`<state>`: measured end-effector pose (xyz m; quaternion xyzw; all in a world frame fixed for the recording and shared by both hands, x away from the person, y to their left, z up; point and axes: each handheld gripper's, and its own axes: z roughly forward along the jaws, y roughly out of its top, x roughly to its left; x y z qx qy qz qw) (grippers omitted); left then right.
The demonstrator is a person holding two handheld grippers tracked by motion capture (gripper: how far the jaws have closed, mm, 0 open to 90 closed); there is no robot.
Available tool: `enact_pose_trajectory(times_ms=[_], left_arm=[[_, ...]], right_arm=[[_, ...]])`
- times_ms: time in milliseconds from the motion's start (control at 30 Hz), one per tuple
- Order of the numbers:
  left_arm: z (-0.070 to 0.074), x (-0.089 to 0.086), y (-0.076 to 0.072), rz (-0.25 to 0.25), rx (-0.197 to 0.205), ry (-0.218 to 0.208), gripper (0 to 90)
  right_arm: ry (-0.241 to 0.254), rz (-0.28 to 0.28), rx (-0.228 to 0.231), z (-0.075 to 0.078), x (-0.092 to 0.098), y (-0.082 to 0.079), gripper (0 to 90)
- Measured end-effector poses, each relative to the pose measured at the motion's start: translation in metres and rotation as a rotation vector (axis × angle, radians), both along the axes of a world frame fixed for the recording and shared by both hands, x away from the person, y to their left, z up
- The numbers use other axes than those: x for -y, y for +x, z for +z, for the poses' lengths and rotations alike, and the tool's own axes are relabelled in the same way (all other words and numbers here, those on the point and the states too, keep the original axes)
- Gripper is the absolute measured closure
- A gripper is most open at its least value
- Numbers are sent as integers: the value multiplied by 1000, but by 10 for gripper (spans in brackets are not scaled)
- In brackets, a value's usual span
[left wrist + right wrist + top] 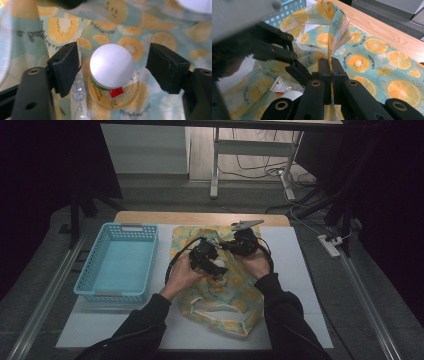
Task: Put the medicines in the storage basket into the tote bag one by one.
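Black jaws of the left gripper [112, 67] stand apart, a white-capped round jar [111, 66] between them, untouched, lying on the citrus-print fabric bag [155, 32]. Right gripper [331, 75] is clamped on the bag's rim just beside, holding it up. Judgement: keep that rim raised and steady. Beyond: white-covered wooden bench [300, 270], blue basket [120, 265] to the left, dim room.

Bag [372, 57] glossy printed plastic film; bottle cap [111, 65] smooth matt white plastic; basket [116, 265] perforated plastic; tabletop [387, 30] wood.
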<state>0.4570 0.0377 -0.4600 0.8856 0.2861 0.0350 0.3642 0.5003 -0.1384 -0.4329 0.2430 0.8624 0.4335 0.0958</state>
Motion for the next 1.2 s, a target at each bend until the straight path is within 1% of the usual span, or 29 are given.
enact_pose_trajectory(times_ms=[33, 100, 267, 367, 500, 567, 800, 900, 1000, 1067, 1133, 1200], left_arm=[[2, -2, -2, -4, -5, -12, 236], [6, -5, -4, -12, -4, -22, 211], [11, -12, -13, -14, 3, -31, 151], [13, -16, -18, -23, 4, -60, 110], [14, -21, -25, -47, -15, -91, 52], [14, -23, -29, -59, -18, -92, 23], [13, -31, -44, -78, 3, -111, 8], [10, -35, -49, -90, 16, -134, 9], [7, -38, -55, -85, 38, -130, 0], [5, -40, -59, -91, 52, -124, 0], [2, -41, -63, -87, 56, -121, 0], [0, -43, -67, -86, 51, -127, 0]], right_arm=[[-2, 2, 2, 0, 1, 0, 897], [-1, 2, 2, 0, 1, 0, 897], [-1, 4, 2, 0, 2, -1, 896], [-1, 4, 1, 0, 2, -2, 896], [4, 9, 7, 1, 2, -3, 896], [3, 13, 9, 1, 2, -4, 896], [5, 17, 6, 0, 2, -5, 896], [8, 18, 5, -1, 2, -6, 896], [9, 21, 4, -1, 2, -7, 896], [10, 23, 4, -1, 3, -8, 896], [11, 24, 4, -1, 3, -8, 896], [12, 27, 4, -1, 3, -9, 896]])
